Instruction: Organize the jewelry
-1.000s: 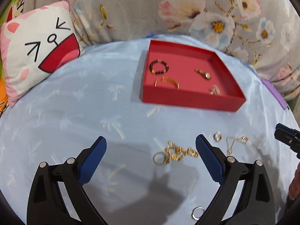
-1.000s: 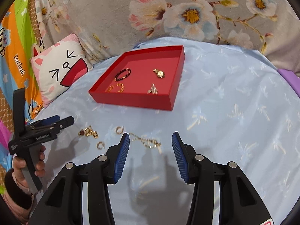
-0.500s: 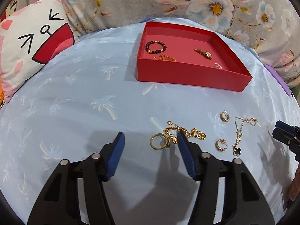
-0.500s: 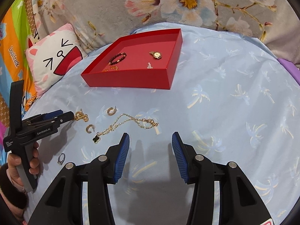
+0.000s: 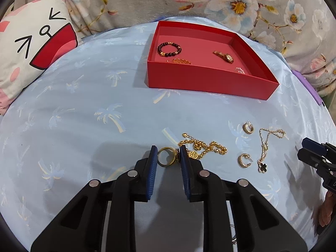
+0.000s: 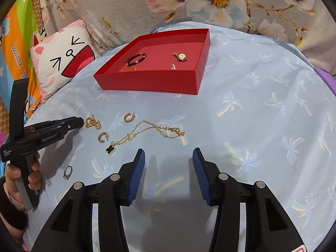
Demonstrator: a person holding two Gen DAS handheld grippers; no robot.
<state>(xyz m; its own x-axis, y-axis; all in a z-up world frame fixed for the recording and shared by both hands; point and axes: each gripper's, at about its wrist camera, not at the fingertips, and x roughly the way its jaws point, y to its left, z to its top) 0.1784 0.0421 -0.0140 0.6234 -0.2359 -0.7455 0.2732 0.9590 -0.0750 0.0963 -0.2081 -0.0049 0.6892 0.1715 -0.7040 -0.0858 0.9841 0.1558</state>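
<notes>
Red tray (image 5: 205, 79), pinker floor inside. Pale blue bedsheet (image 5: 84, 109) printed with faint palm trees. Grey backdrop fabric (image 6: 210, 10) with white-and-pink flowers, yellow centres. White cat-face cushion (image 5: 31, 42), pink ears, red open mouth, black line eyes. Gold ring (image 5: 166, 157); gold chain bracelet (image 5: 201, 147); dark-beaded bracelet (image 5: 169, 49); black clover pendant (image 6: 110, 149) on gold chain. Blue ribbed pads (image 6: 136, 174) on black gripper frames.
</notes>
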